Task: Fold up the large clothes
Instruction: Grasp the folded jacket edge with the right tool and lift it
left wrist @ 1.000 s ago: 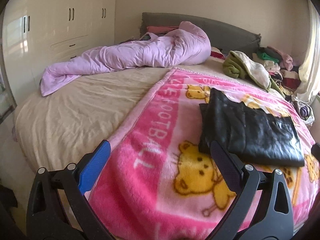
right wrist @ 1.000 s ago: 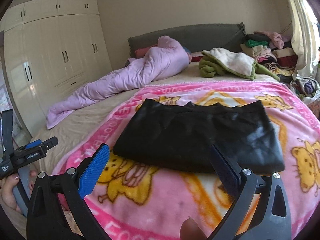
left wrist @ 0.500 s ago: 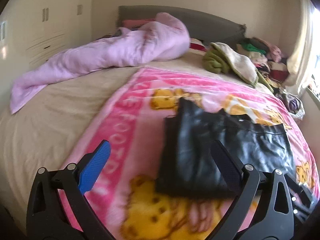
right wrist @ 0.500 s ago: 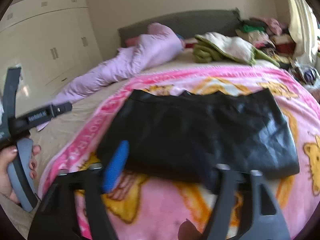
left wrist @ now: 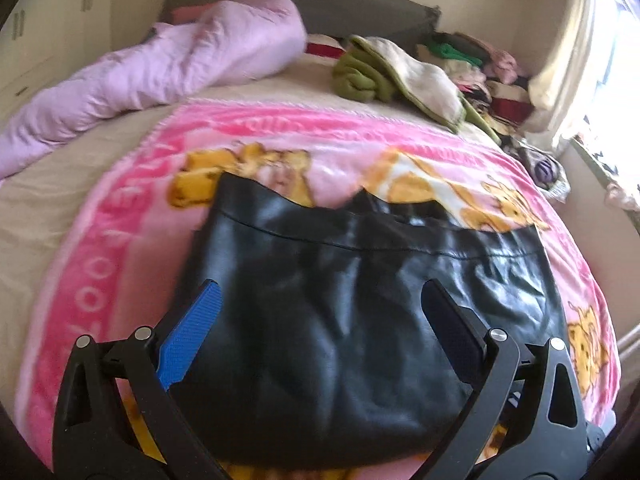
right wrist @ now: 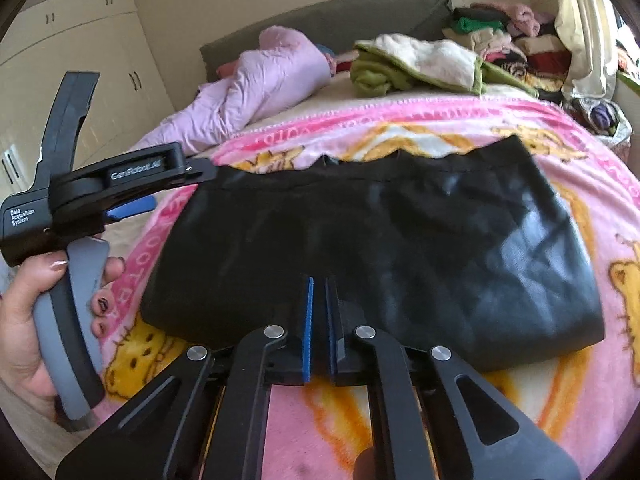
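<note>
Here the garment (right wrist: 372,248), black, glossy and already folded into a slab, lies mid-blanket (right wrist: 472,412) toward the bed's foot edge. The right gripper (right wrist: 318,292) is clamped tight at the garment's near edge; whether it pinches any cloth I cannot tell. The left gripper (left wrist: 320,308) hangs released above it. Slick material could slide, spilling the layers if only the top ply is caught.

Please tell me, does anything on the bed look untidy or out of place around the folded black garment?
The black garment lies folded flat on the pink blanket, nothing odd there. Behind it, a lilac duvet is bunched up across the bed, and a green and cream blanket lies crumpled near the headboard.
</note>
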Tool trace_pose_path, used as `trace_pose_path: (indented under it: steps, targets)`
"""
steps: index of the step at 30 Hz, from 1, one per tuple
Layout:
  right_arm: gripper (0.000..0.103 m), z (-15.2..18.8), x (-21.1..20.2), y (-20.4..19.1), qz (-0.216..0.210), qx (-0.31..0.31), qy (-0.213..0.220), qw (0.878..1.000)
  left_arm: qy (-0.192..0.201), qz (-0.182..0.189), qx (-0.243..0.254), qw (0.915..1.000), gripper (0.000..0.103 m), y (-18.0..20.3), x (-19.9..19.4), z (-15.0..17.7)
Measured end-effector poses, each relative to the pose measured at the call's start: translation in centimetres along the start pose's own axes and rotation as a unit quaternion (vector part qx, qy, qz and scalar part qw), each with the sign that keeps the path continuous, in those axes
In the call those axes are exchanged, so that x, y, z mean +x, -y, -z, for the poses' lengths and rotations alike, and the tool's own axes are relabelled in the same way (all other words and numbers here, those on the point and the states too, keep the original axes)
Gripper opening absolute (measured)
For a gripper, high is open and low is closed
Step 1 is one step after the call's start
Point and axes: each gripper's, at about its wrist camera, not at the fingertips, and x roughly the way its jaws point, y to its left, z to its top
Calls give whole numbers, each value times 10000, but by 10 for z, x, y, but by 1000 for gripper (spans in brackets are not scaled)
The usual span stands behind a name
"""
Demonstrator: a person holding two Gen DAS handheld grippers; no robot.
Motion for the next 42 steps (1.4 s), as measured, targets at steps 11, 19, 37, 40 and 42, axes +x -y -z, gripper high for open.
trace_pose_path:
  steps: [11, 19, 37, 40, 42]
  targets:
    - [5, 26, 53, 21, -16, 114, -562, 9984, -649, -492, 560, 9951, 78, 0, 57, 27]
    - [5, -41, 36, 12, -24, -135, -105, 9999, -524, -588, 597, 9951, 80, 0, 57, 32]
    - [5, -108, 186, 46, 471, 625, -1397, 9871, -11, -716, 152, 9973, 86, -37, 11, 15]
    - [5, -112, 178, 46, 378, 663, -1343, 9880, -68, -781, 160, 9968, 89, -37, 13, 17]
    - [6, -115, 158, 42, 241, 592, -1140, 9914, -76, -802, 155, 9966, 93, -39, 11, 17]
